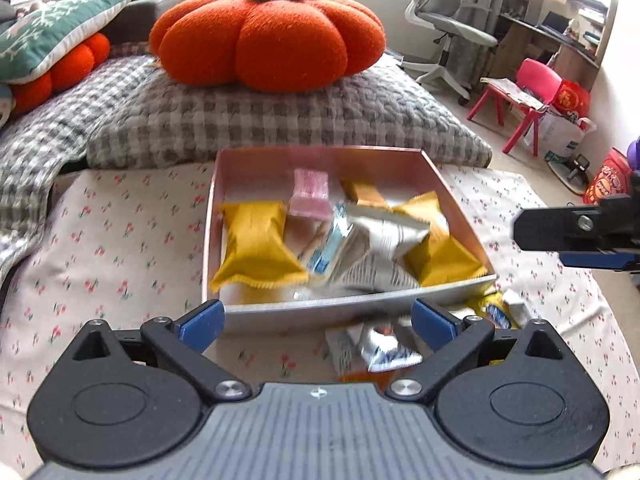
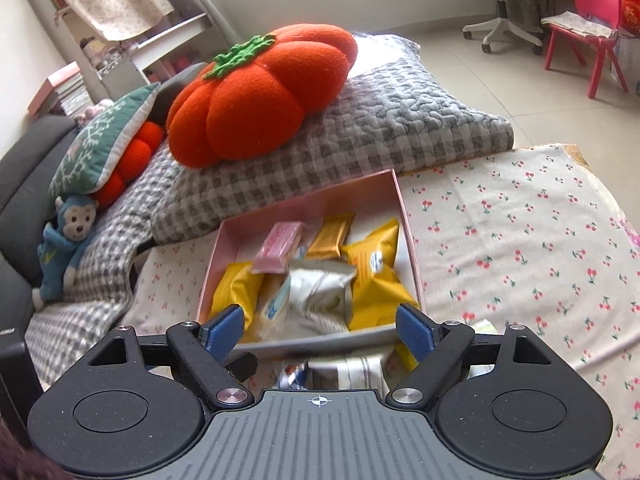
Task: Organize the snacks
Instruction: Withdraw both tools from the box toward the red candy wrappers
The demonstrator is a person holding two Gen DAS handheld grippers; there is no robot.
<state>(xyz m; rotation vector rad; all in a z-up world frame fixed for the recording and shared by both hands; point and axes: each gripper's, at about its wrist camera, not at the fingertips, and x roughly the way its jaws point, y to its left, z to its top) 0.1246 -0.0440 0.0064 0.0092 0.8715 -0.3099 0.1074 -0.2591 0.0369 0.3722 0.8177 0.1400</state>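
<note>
Both tools, left (image 1: 316,322) and right (image 2: 318,334), stand wide open and empty; loose packets (image 1: 380,346) below look light, crinkly, slippery, so I would pinch a sealed edge.

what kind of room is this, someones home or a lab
Most likely a lived-in home, a living room or bedroom corner. A pumpkin-shaped cushion sits on a checked quilt, a stuffed monkey leans by the sofa, and an office chair stands at a desk.

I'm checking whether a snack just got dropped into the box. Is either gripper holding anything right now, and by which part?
Nothing is held. The left gripper and the right gripper both stand open with nothing between their pads, above the near edge of the pink box.
</note>
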